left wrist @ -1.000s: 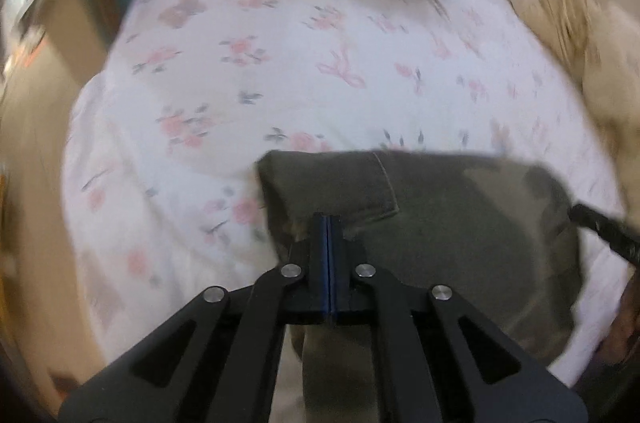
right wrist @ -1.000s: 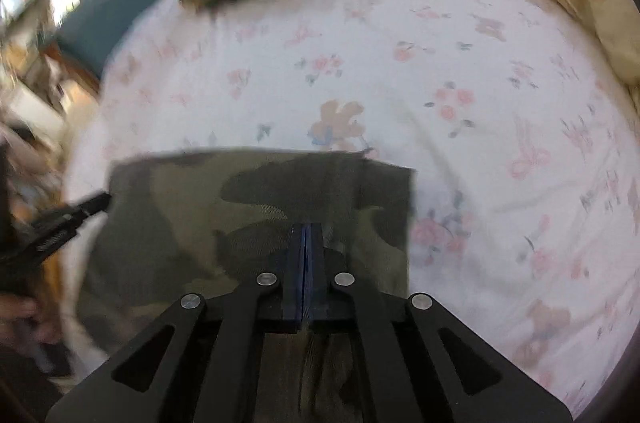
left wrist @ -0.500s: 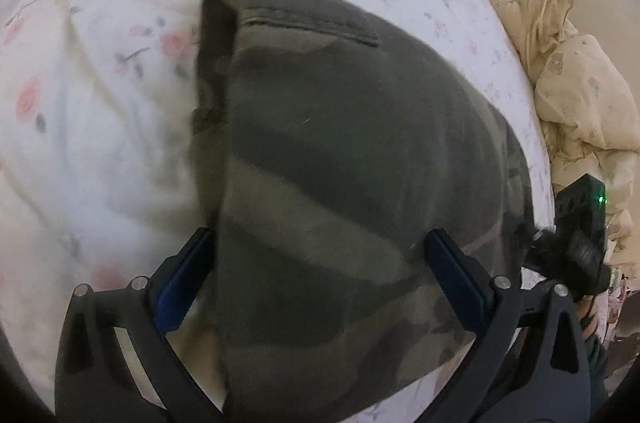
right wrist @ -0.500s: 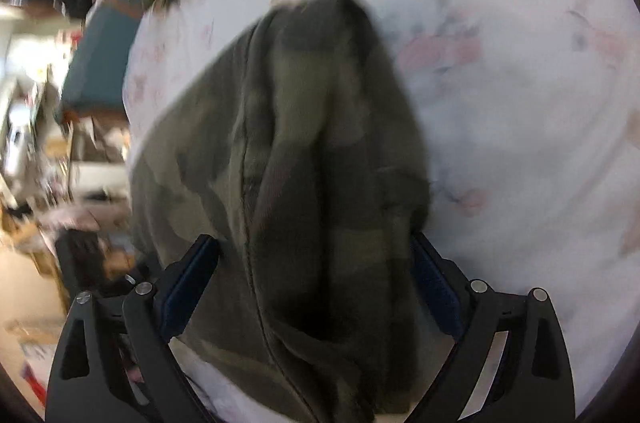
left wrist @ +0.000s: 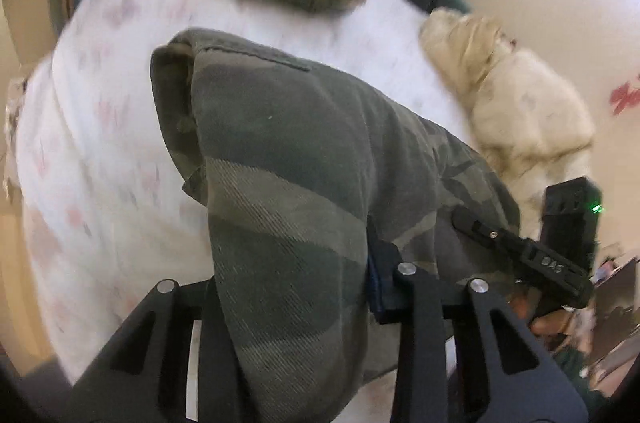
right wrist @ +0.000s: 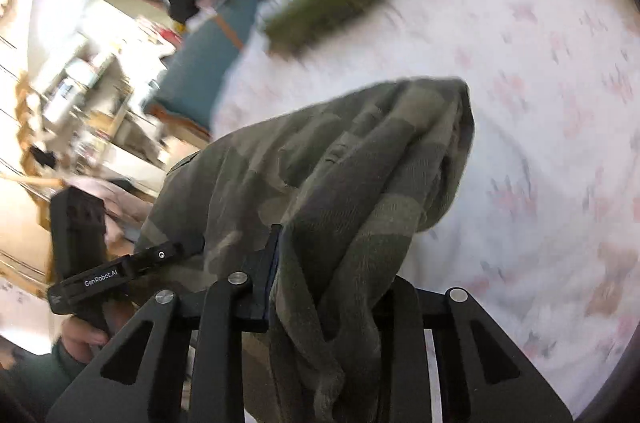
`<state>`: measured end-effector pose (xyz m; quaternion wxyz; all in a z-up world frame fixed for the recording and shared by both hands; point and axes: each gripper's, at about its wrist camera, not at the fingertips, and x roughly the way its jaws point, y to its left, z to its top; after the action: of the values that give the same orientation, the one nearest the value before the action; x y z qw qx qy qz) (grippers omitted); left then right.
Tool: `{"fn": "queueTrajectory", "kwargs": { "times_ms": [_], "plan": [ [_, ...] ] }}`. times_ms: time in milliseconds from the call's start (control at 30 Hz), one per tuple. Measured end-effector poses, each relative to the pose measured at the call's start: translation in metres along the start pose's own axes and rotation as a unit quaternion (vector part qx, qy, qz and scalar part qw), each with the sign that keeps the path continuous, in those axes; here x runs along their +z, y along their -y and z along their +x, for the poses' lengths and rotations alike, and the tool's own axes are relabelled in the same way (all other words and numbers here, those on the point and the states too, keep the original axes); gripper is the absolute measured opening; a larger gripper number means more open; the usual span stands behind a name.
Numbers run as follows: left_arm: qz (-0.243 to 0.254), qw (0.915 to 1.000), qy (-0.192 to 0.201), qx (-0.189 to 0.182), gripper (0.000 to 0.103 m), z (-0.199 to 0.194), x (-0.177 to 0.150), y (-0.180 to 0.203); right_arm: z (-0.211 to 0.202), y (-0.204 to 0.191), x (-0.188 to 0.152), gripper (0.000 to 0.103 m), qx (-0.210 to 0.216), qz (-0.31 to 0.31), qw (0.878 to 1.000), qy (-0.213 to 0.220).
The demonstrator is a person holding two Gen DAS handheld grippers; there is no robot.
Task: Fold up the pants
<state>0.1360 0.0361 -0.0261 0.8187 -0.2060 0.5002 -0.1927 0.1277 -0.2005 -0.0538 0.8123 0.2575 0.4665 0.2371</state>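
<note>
- Pinching a thick bunch of the camouflage pants (left wrist: 288, 159), the left gripper (left wrist: 292, 287) has just closed its jaws.
- Right gripper (right wrist: 324, 275) likewise has closed, clamping the pants' other end above the floral bedsheet (right wrist: 540, 103).

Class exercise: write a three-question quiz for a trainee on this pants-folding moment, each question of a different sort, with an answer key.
1. True or false: the camouflage pants lie flat and spread out on the floral bedsheet.
2. Multiple choice: what is between the left gripper's fingers? A) the cream blanket B) a thick bunch of the camouflage pants C) nothing
3. Fill in: far across the bed lies a folded ____ -coloured garment.

Key
1. False: they are bunched and draped over both grippers.
2. B; the right gripper likewise clamps a bunch of the same pants.
3. Olive green.
</note>
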Motion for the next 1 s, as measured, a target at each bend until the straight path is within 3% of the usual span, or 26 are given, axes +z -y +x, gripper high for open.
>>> {"fn": "queueTrajectory", "kwargs": {
  "times_ms": [167,267,367,500,633,700,767,800,833,933,1000],
  "plan": [
    [0.041,0.9984,0.033,0.018,0.03,-0.009,0.098,0.012,0.008,-0.033,0.085,0.028,0.006,-0.055,0.998,0.032],
    [0.04,0.9977,0.05,0.021,0.031,0.006,0.189,0.006,0.031,-0.038,0.166,0.028,-0.008,-0.083,0.996,0.044],
    [0.033,0.9971,0.063,0.027,0.031,0.034,0.275,-0.005,0.065,-0.033,0.267,0.028,-0.025,-0.089,0.994,0.051],
    [0.016,0.9965,0.061,0.055,0.032,0.097,0.374,-0.038,0.134,-0.017,0.38,0.029,-0.078,-0.102,0.992,0.02],
    [-0.002,0.9962,0.051,0.071,0.034,0.159,0.406,-0.08,0.202,0.007,0.43,0.031,-0.136,-0.129,0.982,-0.004],
    [-0.007,0.9957,0.017,0.091,0.038,0.193,0.408,-0.1,0.233,0.028,0.43,0.042,-0.172,-0.127,0.977,-0.027],
    [-0.016,0.9966,0.016,0.08,0.053,0.206,0.4,-0.113,0.253,0.048,0.428,0.066,-0.221,-0.134,0.965,-0.035],
    [-0.005,0.9969,0.016,0.077,0.059,0.208,0.393,-0.117,0.255,0.06,0.422,0.072,-0.229,-0.13,0.964,-0.039],
    [0.016,0.9965,0.012,0.082,0.069,0.208,0.389,-0.118,0.257,0.068,0.423,0.084,-0.226,-0.129,0.965,-0.04],
    [0.039,0.995,0.02,0.09,0.07,0.189,0.38,-0.119,0.228,0.081,0.419,0.085,-0.226,-0.131,0.965,-0.002],
    [0.053,0.9887,0.069,0.122,0.07,0.164,0.379,-0.115,0.201,0.075,0.417,0.085,-0.228,-0.138,0.963,0.044]
  ]
}}
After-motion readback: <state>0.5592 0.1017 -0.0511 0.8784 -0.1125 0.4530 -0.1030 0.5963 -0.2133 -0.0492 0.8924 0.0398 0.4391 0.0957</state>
